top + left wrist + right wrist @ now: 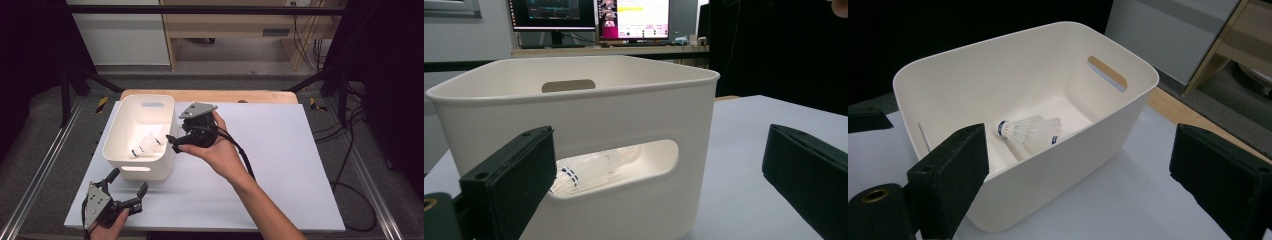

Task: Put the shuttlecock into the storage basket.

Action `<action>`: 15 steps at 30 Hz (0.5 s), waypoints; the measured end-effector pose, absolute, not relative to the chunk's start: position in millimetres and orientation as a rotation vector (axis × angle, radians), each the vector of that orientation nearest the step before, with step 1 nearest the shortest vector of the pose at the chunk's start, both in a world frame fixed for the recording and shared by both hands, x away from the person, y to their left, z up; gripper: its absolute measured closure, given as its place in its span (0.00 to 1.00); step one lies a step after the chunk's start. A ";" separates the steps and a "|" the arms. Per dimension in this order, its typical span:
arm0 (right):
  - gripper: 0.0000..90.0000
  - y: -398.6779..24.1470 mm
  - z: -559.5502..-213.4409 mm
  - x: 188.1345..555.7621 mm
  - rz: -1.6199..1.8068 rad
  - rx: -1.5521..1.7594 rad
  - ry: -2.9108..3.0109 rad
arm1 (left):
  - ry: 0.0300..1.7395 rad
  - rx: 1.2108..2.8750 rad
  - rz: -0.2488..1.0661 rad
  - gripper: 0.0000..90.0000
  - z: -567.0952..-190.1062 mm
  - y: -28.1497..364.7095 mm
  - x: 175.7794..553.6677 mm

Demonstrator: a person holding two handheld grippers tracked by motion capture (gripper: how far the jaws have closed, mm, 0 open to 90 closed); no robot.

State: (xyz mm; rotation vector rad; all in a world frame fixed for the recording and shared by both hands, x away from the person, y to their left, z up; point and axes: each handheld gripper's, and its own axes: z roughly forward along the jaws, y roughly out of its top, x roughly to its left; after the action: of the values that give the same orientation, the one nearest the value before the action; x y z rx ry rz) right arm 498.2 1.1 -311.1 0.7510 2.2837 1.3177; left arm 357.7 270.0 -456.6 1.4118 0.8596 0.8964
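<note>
High view showed the right gripper (172, 142), jaws wide and empty, beside the white plastic bin (122, 127) at centre-left, holding white feathered shuttlecocks (147, 145); the left gripper (128, 185), equally spread and empty, waited at lower left. Either jaw could have clipped the rim and shoved the bin.

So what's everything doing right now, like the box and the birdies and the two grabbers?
White bin: upright on the table, top open.
Shuttlecocks: lying on their sides inside the bin, on its floor.
Left gripper: jaws open, empty, in front of the bin's handle slot.
Right gripper: jaws open, nothing between them, at the bin's right rim.
</note>
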 end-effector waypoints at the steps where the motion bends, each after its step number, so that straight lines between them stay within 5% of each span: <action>1: 0.10 -1.6 -311.2 498.3 1.319 0.756 2.280 | 0.861 1.405 0.898 0.01 -456.3 270.3 357.4; 15: 0.07 -44.7 -322.2 505.1 1.353 0.850 2.220 | 0.869 1.401 0.906 0.01 -456.0 273.7 357.8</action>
State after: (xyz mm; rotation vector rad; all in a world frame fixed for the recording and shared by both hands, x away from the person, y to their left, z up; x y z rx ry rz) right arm 505.1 -44.7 -322.2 0.8496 2.2196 1.3531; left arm 357.8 273.7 -456.0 1.4011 0.8693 0.9058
